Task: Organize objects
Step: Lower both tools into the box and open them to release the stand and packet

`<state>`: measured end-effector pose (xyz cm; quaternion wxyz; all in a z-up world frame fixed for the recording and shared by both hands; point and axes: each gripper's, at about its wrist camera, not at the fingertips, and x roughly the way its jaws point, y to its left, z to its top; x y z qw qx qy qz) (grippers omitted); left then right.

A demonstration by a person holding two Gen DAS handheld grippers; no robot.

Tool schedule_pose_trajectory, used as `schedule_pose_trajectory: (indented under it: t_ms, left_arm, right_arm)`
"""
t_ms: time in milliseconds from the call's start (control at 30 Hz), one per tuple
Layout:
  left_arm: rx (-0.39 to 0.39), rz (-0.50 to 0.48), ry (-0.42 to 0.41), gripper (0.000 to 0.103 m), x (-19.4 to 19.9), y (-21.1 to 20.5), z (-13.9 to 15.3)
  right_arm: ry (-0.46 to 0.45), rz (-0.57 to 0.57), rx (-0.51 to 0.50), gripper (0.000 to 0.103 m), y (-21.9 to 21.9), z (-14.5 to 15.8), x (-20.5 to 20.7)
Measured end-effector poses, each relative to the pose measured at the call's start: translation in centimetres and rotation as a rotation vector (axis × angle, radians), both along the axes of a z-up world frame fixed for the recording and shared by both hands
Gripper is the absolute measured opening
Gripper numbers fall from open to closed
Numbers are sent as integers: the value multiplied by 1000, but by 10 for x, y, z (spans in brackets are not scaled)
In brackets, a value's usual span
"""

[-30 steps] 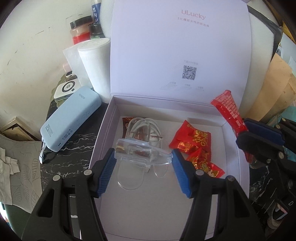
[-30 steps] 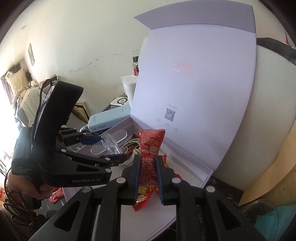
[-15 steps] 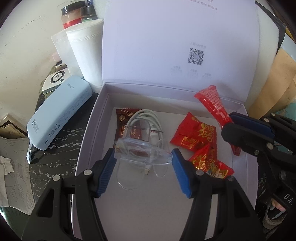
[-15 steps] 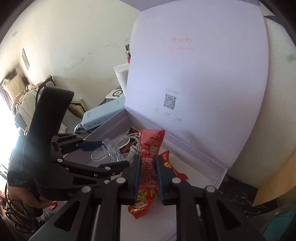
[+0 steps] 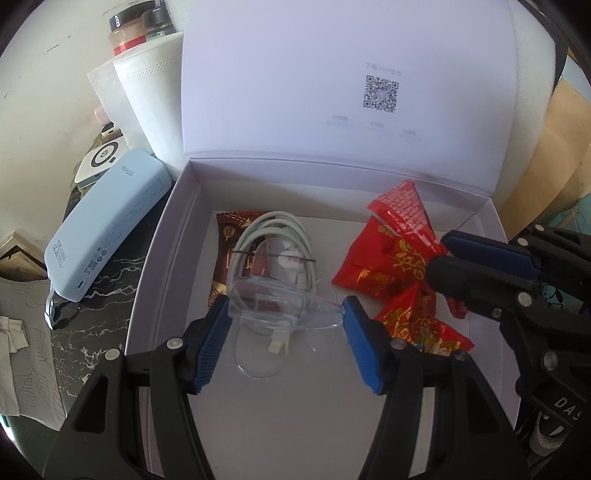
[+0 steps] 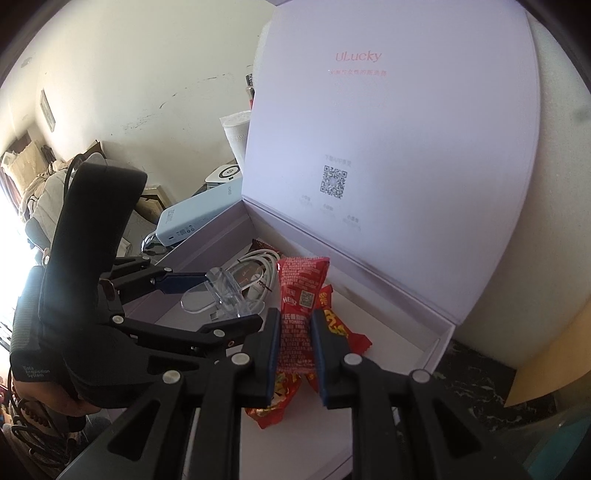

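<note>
An open lilac-white box holds a coiled white cable, a brown sachet and several red candy packets. My left gripper is shut on a clear plastic piece just above the cable, low inside the box. From the right comes my right gripper, gripping a red ketchup packet over the candies. In the right wrist view the ketchup packet stands upright between the pads of the right gripper, whose jaws are opening. The left gripper sits just left of it.
The box lid stands upright at the back. Left of the box lie a light blue power bank and a white round device; a white tissue roll and jars stand behind. Cardboard leans at the right.
Both grippers have sunk toward the box floor with their loads. The ketchup packet now hangs low over the red candies, and the clear piece sits close above the cable.
</note>
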<state>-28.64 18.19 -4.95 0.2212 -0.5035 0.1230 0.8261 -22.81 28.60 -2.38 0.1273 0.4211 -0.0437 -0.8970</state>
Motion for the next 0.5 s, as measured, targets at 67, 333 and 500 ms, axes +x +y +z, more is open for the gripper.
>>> schedule_pose_trajectory:
  t_ms: [67,333,500]
  left_arm:
    - [-5,3,10,60,2,1,1]
    - [-24,32,16,61,9,4,16]
    - [-29,48,63,74,20,1,37]
  right_arm:
    - [-6,-9,-5,19,2,2,1]
    - [-20,-50,13,26,13,14,8]
    - [5,-69,54,44,11,30,21]
